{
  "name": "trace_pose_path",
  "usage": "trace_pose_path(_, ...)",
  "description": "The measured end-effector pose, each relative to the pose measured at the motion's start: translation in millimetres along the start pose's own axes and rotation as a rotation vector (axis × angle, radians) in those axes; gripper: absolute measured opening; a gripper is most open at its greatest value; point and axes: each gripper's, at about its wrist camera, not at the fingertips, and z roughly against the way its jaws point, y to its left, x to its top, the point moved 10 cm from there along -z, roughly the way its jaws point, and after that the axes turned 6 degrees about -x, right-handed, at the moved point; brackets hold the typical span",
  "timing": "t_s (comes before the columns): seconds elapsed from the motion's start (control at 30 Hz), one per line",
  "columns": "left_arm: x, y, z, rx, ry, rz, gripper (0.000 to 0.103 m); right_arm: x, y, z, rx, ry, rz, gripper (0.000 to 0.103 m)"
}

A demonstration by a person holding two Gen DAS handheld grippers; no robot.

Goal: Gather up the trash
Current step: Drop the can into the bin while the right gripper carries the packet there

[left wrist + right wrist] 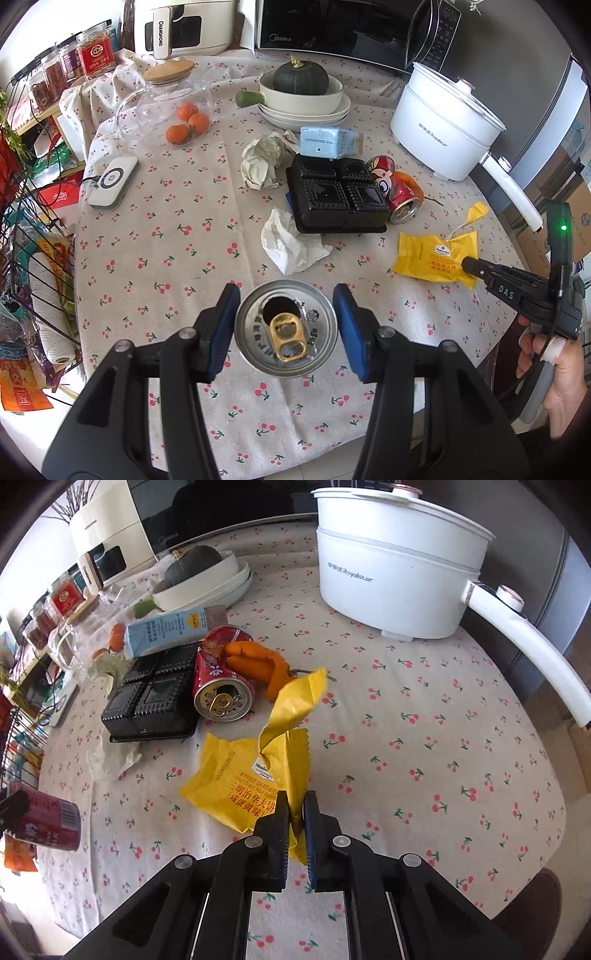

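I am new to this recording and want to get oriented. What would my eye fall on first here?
First, the opened silver-topped drink can with a gold pull tab, held upright between the blue pads of the left gripper above the cherry-print tablecloth. Next, the torn yellow snack wrapper, pinched at its edge by the right gripper. Behind it lies a crushed red can beside a black plastic tray.

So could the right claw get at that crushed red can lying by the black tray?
Probably not yet: the right claw is shut on the yellow wrapper. The crushed red can lies beyond it with nothing between.
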Motion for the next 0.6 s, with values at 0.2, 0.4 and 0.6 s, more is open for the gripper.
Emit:
trace_pose_path(0.2,-2.1,-21.2,0.1,-0.036,0.002,-0.024,0.054,-8.7,-32.9,44.1,0.004,-0.046,-0.013,0.008)
trace_pose_path(0.4,-4.8,-47.8,0.5,-0.089,0.010,-0.043,0.054,-30.9,-67.4,73.6,0.030,-0.069,-0.074,0.008)
trace_pose_path(0.6,-6.8,-85.9,7.0,-0.140,0.001,-0.097,0.054,-57.6,-105.2,97.6,0.041,-0.080,-0.145,0.008)
